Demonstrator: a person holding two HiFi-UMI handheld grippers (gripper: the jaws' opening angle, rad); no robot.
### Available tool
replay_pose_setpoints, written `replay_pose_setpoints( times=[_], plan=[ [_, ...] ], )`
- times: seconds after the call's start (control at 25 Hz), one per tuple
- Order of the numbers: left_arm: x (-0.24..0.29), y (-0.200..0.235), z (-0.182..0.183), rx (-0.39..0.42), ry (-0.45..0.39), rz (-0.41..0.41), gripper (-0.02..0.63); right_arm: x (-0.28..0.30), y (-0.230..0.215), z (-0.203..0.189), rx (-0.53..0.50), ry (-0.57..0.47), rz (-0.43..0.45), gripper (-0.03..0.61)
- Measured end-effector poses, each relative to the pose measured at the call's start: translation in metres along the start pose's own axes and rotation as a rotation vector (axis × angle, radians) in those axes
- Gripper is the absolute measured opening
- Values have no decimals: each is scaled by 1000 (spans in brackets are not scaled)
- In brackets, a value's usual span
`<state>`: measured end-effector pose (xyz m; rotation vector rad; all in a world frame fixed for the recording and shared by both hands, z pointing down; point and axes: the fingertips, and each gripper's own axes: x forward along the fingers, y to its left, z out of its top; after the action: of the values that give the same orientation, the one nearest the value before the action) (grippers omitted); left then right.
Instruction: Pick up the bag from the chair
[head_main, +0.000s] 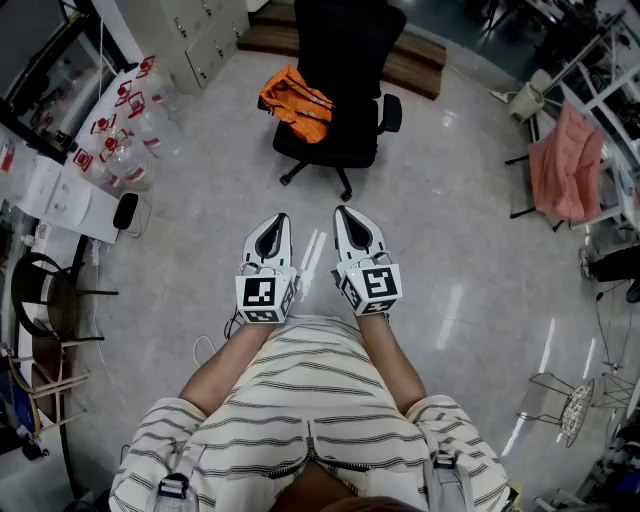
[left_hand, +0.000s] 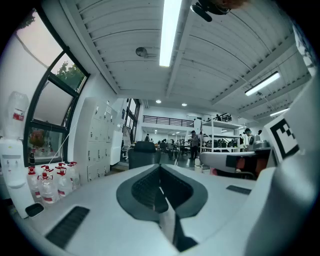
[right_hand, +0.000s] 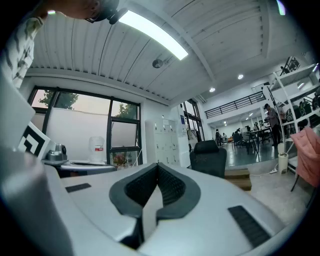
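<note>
The head view looks steeply down from above the person onto the floor (head_main: 190, 230). The left tongs (head_main: 277, 222) and right tongs (head_main: 343, 212) lie close below it, and the chair (head_main: 340, 60) stands farther off near the top edge. The left gripper view sits low on the left tongs (left_hand: 160, 167) and faces level across the room. The right gripper view does likewise from the right tongs (right_hand: 158, 167). All three views share the chair and the lockers (head_main: 200, 35). In the left gripper view the chair (left_hand: 144, 154) appears small, just above the tips; in the right gripper view the chair (right_hand: 209, 157) appears right of them.

place: open office-lab | cues: lockers (left_hand: 97, 137), shelving racks (left_hand: 216, 134), office chair (head_main: 340, 95), water jugs (head_main: 125, 145)
</note>
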<state>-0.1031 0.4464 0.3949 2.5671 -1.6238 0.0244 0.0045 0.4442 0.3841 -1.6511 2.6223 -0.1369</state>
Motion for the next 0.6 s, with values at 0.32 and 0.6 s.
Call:
replay_pose_setpoints(
  times=[0.32,0.6],
  plan=[
    [7,-22,-3,1,0,5,23,-9,-18,6,9,-21,9,18],
    [6,-62,-17,-44,7,21,23,-34,-43,-1,19,-2,47,18]
  ],
)
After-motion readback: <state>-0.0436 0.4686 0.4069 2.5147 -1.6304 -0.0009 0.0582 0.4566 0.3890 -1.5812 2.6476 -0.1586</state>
